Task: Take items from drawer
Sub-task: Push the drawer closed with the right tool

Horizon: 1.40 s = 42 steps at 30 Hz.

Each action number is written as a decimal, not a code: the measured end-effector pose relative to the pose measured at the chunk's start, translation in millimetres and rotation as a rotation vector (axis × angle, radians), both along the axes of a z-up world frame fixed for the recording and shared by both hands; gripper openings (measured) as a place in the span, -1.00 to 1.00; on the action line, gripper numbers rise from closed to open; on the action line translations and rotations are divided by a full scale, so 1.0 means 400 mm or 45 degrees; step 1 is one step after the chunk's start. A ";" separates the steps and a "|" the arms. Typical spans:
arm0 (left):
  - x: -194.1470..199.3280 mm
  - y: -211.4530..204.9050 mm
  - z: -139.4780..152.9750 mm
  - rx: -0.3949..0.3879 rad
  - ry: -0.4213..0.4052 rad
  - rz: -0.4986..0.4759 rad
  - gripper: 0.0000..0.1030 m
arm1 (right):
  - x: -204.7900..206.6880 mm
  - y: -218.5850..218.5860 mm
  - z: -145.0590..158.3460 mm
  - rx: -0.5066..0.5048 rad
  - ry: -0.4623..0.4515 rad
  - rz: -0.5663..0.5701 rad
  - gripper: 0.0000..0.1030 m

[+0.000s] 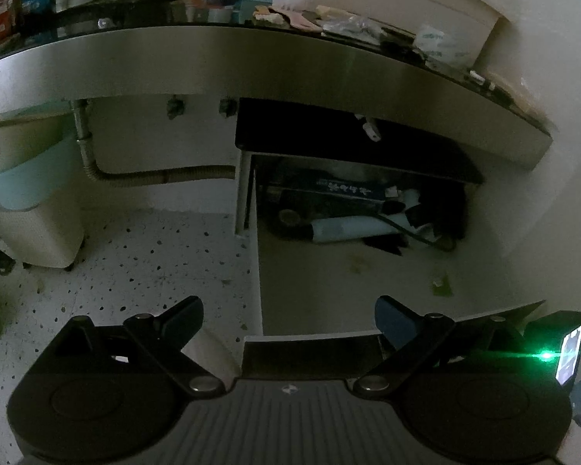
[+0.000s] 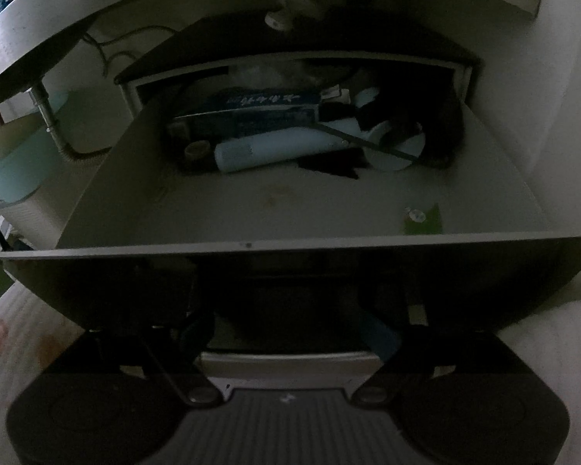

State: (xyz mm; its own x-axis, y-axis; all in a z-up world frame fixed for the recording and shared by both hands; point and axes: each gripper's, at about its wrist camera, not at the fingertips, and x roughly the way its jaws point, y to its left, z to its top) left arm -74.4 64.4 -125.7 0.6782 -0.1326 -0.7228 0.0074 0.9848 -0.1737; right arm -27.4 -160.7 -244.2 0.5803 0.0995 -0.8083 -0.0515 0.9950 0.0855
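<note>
Two tongs, both spread apart and holding nothing: left tongs [image 1: 289, 319], right tongs [image 2: 292, 325] below the drawer [image 2: 290, 246] front edge. Bottle [image 2: 275, 149] and box [image 2: 251, 110] crowd twelve o'clock; near floor bare.

Drawer [image 2: 143, 209]: pale grey-white interior, dark front. Bottle [image 2: 275, 151] inside: light blue. Box [image 2: 251, 114] behind it: dark blue with white lettering. Scrap [image 2: 426, 221] on drawer bottom: green. Floor [image 1: 155, 263]: white with black speckles. Bin [image 1: 23, 178]: light blue. Counter [image 1: 213, 58]: grey metallic edge, black glossy top. Left tool [image 1: 289, 319]: black.
</note>
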 end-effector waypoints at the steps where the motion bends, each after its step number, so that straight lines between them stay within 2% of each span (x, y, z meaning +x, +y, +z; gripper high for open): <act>1: 0.000 0.000 -0.001 0.001 0.001 0.006 0.87 | 0.000 -0.001 0.000 0.003 0.002 0.001 0.64; 11: -0.012 -0.011 -0.003 0.013 0.001 -0.011 0.87 | 0.044 0.014 -0.015 -0.038 -0.036 0.004 0.65; 23: -0.003 0.009 0.007 0.008 -0.002 0.017 0.87 | 0.135 0.031 -0.015 -0.091 -0.013 0.005 0.66; 42: 0.010 -0.026 0.017 0.068 -0.008 -0.020 0.87 | 0.251 0.038 -0.013 -0.084 -0.036 -0.005 0.66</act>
